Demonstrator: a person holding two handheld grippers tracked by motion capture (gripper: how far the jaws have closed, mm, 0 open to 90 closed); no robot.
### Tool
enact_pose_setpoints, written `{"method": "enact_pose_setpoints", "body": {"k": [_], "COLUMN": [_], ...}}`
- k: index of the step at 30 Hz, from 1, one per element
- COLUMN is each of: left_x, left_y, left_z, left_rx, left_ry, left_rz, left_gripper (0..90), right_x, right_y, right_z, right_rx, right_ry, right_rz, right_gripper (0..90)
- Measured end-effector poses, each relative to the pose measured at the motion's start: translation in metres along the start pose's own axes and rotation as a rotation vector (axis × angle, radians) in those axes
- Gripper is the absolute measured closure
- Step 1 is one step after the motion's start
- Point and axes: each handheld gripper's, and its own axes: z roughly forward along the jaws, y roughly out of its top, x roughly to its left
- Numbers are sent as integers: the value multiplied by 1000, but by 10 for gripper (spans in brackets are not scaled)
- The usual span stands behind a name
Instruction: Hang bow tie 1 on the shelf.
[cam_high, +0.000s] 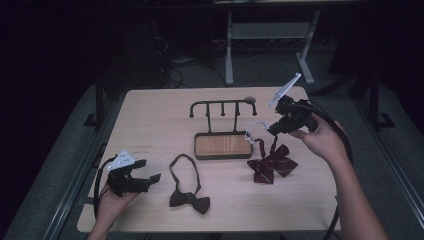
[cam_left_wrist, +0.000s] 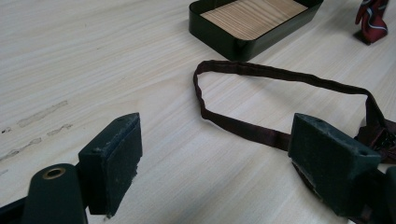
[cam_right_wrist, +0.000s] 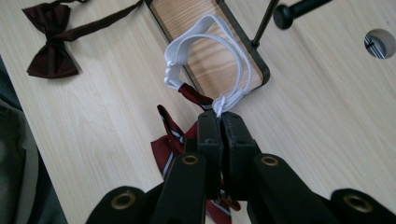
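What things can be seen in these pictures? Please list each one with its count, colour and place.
striped bow tie: 1, dark red with pale stripes, right of tray; its white elastic loop is lifted.
plain bow tie: 1, dark maroon, front centre, strap looped.
tray: 1, black rim, wood floor, table centre.
hook rack: 1, black, rising behind the tray.
table: 1, light wood.
left gripper: 1, black, open, front left.
right gripper: 1, black, shut on the elastic loop.

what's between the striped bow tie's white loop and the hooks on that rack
Nothing visible. The right gripper is shut on the white loop of the striped bow tie, which hangs over the tray at the rack's foot. The hooks stand bare just behind it, with open space between.
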Motion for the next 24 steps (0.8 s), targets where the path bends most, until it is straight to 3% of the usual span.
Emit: {"method": "enact_pose_setpoints", "body": {"k": [14, 24], "left_x": [-1, -1], "left_y": [0, 0], "left_z": [0, 0], "left_rx": [-2, 2], "left_ry": [1, -2], "left_rz": [6, 16], "left_gripper": [178, 178], "right_x": [-10, -26], "right_y": [19, 30], "right_z": [-6, -4], "right_rx": [-14, -3], "right_ry": [-26, -31], "right_rz": [2, 45], "right_gripper": [868, 867]}}
